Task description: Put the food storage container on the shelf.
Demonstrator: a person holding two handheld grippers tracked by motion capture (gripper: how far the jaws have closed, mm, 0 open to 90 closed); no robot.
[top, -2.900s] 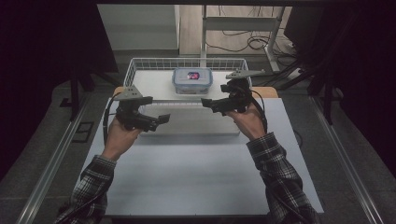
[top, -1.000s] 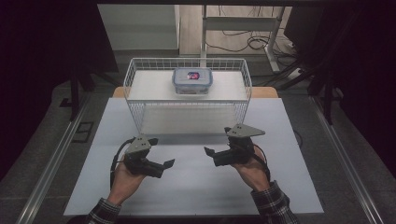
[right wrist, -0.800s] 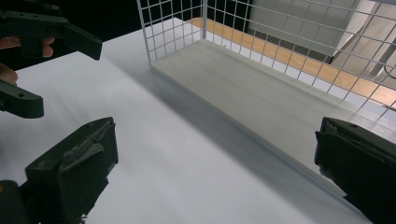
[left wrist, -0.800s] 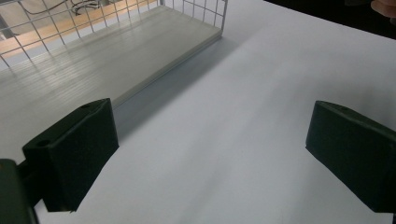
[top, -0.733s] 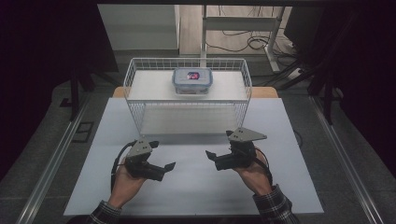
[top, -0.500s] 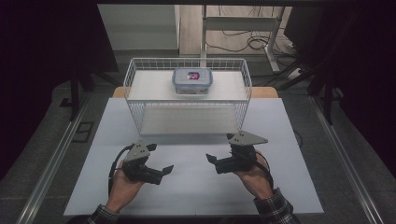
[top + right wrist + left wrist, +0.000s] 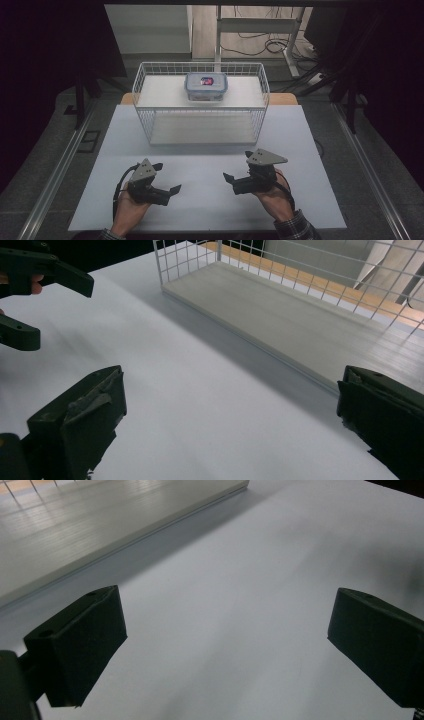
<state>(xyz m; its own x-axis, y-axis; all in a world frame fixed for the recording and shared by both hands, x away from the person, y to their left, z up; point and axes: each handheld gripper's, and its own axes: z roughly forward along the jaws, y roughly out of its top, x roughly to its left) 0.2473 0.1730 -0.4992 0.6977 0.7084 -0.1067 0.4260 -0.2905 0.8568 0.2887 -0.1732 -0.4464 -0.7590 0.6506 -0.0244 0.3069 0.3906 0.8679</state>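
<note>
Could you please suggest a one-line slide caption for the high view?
Both open grippers, left and right, face each other above the white table before a wire basket holding a lidded container.

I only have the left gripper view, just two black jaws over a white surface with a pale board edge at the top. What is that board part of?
Observer: It is the floor of a white wire basket standing at the far side of the table, seen from the high view.
Operator: Anything inside it?
Observer: Yes, a clear lidded food box sits at the back of the basket, near the middle.
Operator: Where is the other gripper?
Observer: The right gripper is held low over the table's near right, jaws apart, holding nothing.
Operator: And mine?
Observer: The left gripper is at the near left, its tips pointing toward the right one, also open.
</note>
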